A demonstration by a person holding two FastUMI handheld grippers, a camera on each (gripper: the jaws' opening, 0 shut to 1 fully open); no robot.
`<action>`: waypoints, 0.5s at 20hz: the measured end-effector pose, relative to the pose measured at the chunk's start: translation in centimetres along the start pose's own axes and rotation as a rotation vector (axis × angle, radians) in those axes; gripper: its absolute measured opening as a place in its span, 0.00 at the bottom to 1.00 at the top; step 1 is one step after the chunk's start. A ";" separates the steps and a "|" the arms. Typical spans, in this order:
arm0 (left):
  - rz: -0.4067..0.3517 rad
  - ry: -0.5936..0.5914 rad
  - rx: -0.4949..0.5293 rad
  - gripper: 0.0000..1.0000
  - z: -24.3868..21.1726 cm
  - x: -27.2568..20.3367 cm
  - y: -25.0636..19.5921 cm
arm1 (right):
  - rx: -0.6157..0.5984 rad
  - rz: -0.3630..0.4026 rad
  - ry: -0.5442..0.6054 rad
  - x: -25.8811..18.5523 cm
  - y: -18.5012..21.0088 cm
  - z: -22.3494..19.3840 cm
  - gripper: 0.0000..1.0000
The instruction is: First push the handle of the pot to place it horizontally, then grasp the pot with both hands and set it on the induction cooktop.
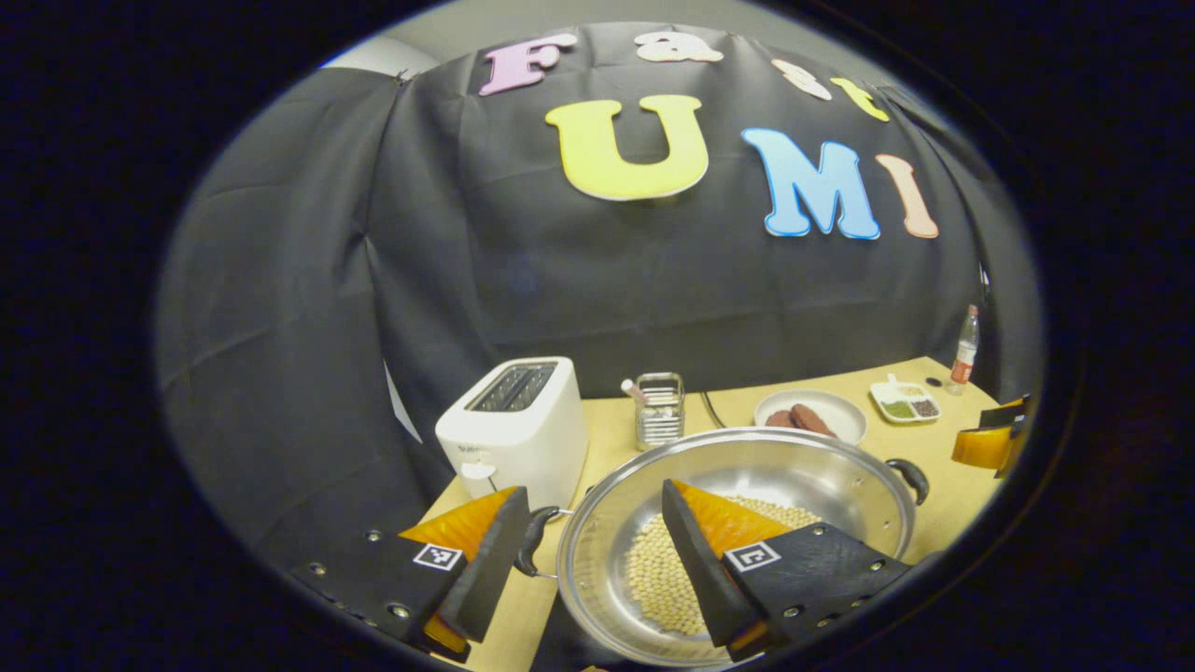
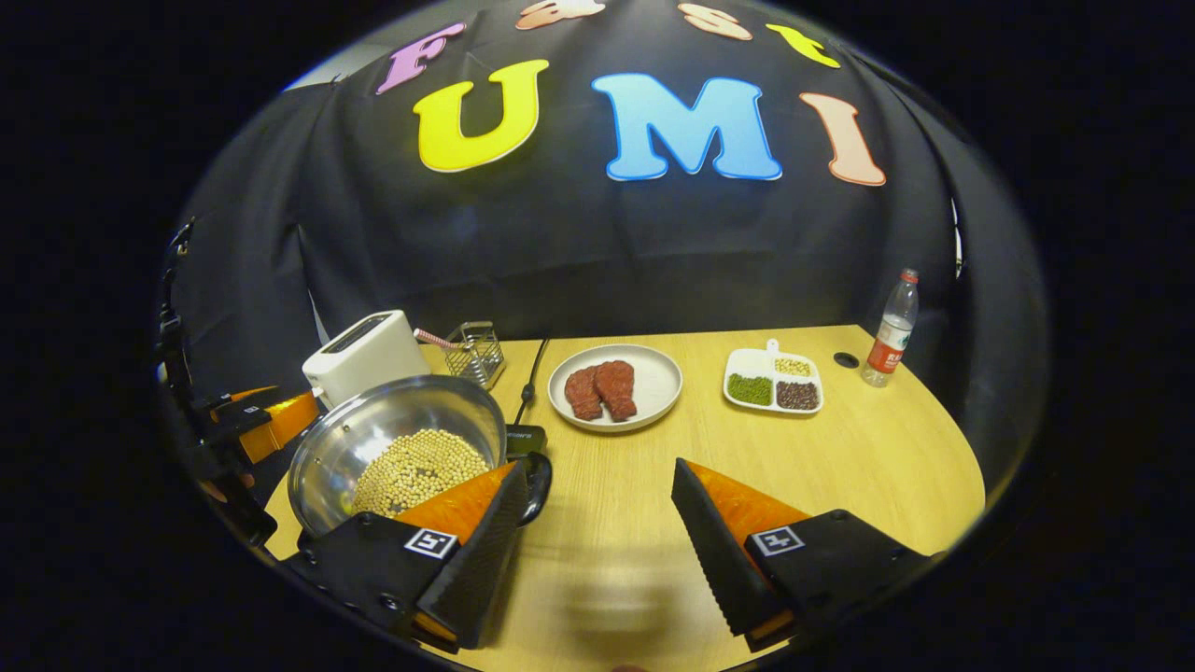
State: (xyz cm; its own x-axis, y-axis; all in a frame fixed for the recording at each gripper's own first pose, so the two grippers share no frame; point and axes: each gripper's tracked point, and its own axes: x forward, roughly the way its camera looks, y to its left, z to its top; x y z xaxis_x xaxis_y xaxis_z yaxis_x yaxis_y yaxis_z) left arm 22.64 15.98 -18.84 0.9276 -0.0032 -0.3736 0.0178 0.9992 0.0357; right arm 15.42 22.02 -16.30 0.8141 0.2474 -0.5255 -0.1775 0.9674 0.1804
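Round steel pot of yellow beans (image 2: 397, 448) sits on a dark cooktop (image 2: 525, 437), both handles sideways. Left gripper (image 1: 588, 541) gapes, straddling the near handle (image 1: 534, 539) and rim; right gripper (image 2: 597, 523) wide open, empty, pot's handle beside its left finger. Looks near finished.

Free room, right gripper view: bare surface (image 2: 840, 467) stretches wide between the pot (image 2: 397, 448) and the right edge; open passage there, nothing standing in front of the right gripper (image 2: 597, 523), jaws spread wide.

Back edge is crowded: toaster (image 2: 364, 355) just behind the pot, wire holder (image 2: 474, 353) beside it, then plate of meat (image 2: 616, 385), sectioned dish (image 2: 773, 381), bottle (image 2: 892, 329) near the back right corner. A cord (image 2: 530, 373) runs from the back edge toward the pot.

Left gripper view: left gripper (image 1: 597, 523) jaws straddle the pot's (image 1: 738, 467) near rim and its handle (image 1: 532, 539). Toaster (image 1: 513, 429) stands close beside, narrowing that side. Right of the pot's far handle (image 1: 910, 478), surface (image 1: 943, 509) is open up to the other gripper (image 1: 991, 437).
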 end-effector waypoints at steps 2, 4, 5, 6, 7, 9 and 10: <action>-0.003 -0.054 0.012 0.84 2.6 -2.1 -3.2 | -0.008 -0.010 -0.052 -2.0 -2.6 1.4 0.98; -0.017 -0.107 0.023 0.84 4.9 -4.4 -6.7 | -0.018 -0.025 -0.107 -4.1 -5.2 2.8 0.98; -0.030 -0.127 0.023 0.84 5.9 -5.5 -8.6 | -0.023 -0.029 -0.131 -5.2 -6.2 3.2 0.98; -0.045 -0.142 0.017 0.84 6.8 -6.8 -10.6 | -0.029 -0.037 -0.155 -6.3 -7.5 3.8 0.98; -0.065 -0.158 0.006 0.86 7.7 -8.0 -12.6 | -0.034 -0.049 -0.178 -7.3 -8.7 4.2 0.98; -0.099 -0.195 -0.010 0.86 9.3 -10.1 -16.0 | -0.030 -0.066 -0.216 -9.3 -10.8 4.8 0.98; -0.110 -0.209 -0.010 0.84 9.8 -11.0 -17.4 | -0.027 -0.073 -0.230 -10.4 -11.8 5.1 0.98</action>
State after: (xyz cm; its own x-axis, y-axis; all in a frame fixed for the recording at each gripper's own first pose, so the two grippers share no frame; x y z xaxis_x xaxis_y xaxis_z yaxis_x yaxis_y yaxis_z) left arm 15.79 -1.79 -6.31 0.9774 -0.1188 -0.1749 0.1200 0.9928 -0.0039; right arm 11.87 7.73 -8.76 0.9294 0.1606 -0.3324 -0.1253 0.9842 0.1252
